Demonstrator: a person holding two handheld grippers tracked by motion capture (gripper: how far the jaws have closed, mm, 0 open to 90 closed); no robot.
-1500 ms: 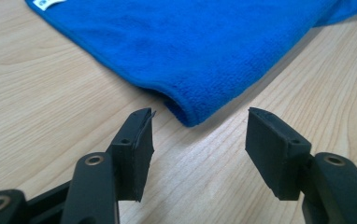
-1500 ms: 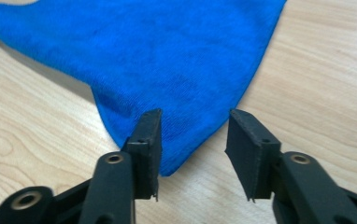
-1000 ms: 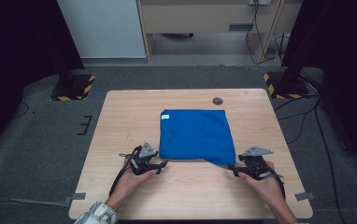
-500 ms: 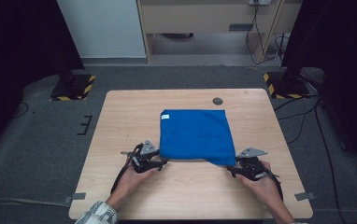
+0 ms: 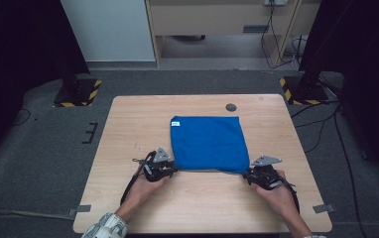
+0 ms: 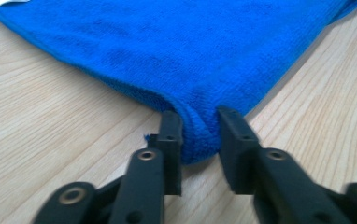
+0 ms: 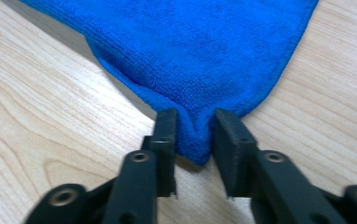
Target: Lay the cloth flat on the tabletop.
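We see the blue cloth flat at the tabletop's centre; our left tongs have just closed on its 7 o'clock corner, right tongs on its 5 o'clock corner.

Left gripper has just closed on the blue cloth corner; right gripper apparently likewise.

High view down over the table; both gripper views close on the shared blue cloth.
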